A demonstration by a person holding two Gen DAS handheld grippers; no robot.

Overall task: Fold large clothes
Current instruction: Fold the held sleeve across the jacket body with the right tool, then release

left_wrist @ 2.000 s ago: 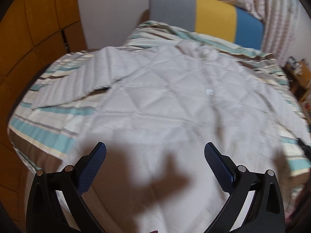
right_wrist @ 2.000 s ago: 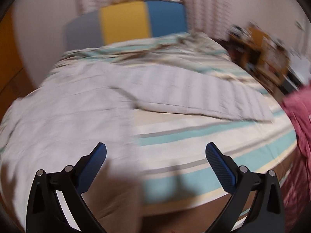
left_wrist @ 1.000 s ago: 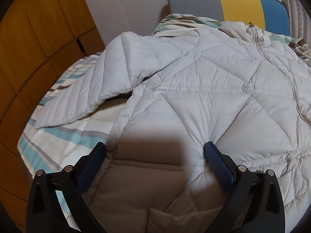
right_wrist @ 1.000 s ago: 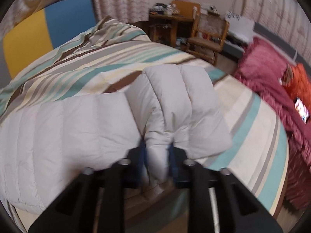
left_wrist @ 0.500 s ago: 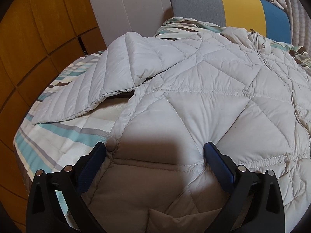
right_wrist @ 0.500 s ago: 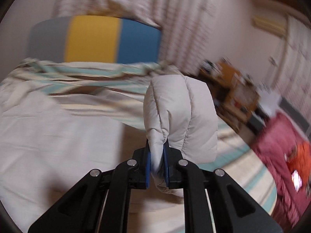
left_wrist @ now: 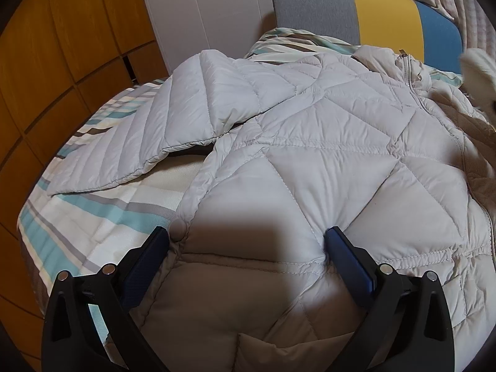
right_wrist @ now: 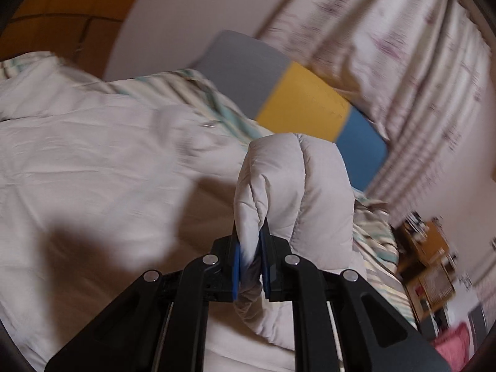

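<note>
Puffer jacket (left_wrist: 316,167), pale grey and quilted, is spread front-up across the striped bedspread (left_wrist: 93,217), zip running toward the grey, yellow and blue headboard (left_wrist: 356,15). One sleeve (left_wrist: 148,142) lies out flat toward the wooden wardrobe side. Left gripper (left_wrist: 248,245) sits low over the hem with its jaws spread wide, nothing pinched. Right gripper (right_wrist: 250,248) is clamped tight on the cuff of the other sleeve (right_wrist: 294,186), holding it up above the jacket body; that view is pretty blurry.
</note>
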